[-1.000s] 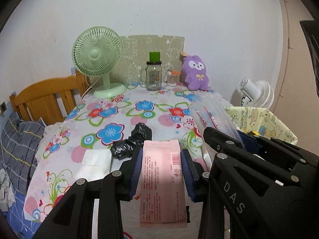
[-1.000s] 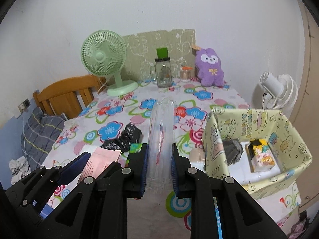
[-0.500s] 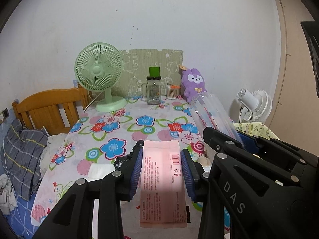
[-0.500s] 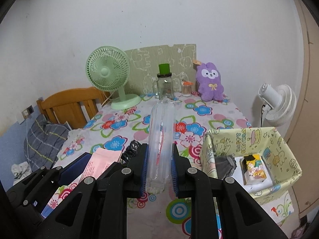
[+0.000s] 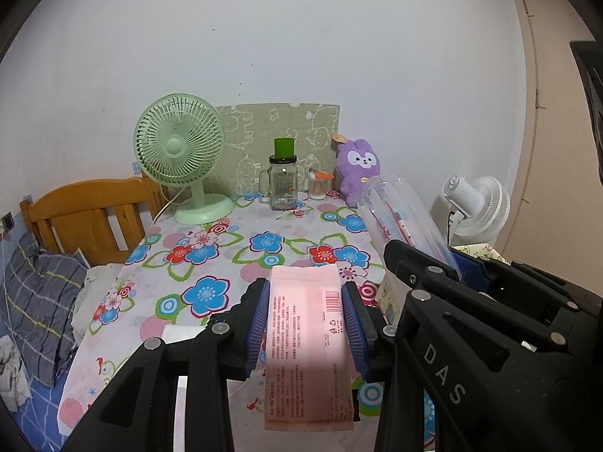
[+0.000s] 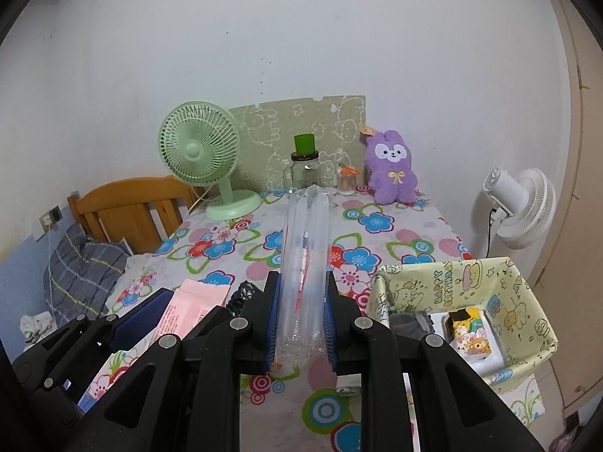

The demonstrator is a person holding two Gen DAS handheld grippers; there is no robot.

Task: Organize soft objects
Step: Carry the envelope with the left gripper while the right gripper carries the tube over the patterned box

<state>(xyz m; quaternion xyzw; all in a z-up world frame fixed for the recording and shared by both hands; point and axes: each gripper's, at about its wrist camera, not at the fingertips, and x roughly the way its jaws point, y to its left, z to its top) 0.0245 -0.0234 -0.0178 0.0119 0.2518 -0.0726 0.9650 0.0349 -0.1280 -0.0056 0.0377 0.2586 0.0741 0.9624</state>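
Observation:
My left gripper (image 5: 306,288) is shut on a flat pink packet (image 5: 307,339) with a barcode, held above the flowered tablecloth (image 5: 211,248). In the right wrist view my right gripper (image 6: 301,282) is shut on a long clear plastic pouch (image 6: 306,241) with pens inside. The same pouch (image 5: 399,218) shows at the right of the left wrist view, and the pink packet (image 6: 192,305) at the left of the right wrist view. A yellow-green fabric box (image 6: 486,286) at the table's right holds a grey cloth and small packs. A black crumpled bag (image 6: 243,293) lies on the table, mostly hidden.
At the table's back stand a green fan (image 5: 181,158), a glass jar with a green cap (image 5: 283,184), a small cotton-swab jar (image 5: 318,186) and a purple plush (image 5: 356,167). A wooden chair (image 5: 86,218), plaid bedding (image 5: 34,301) and a white fan (image 6: 522,203) flank the table.
Both grippers have risen with their loads; the table and fabric box sit lower and farther in both views. The black bag has slipped behind the grippers. Neither grip has changed.

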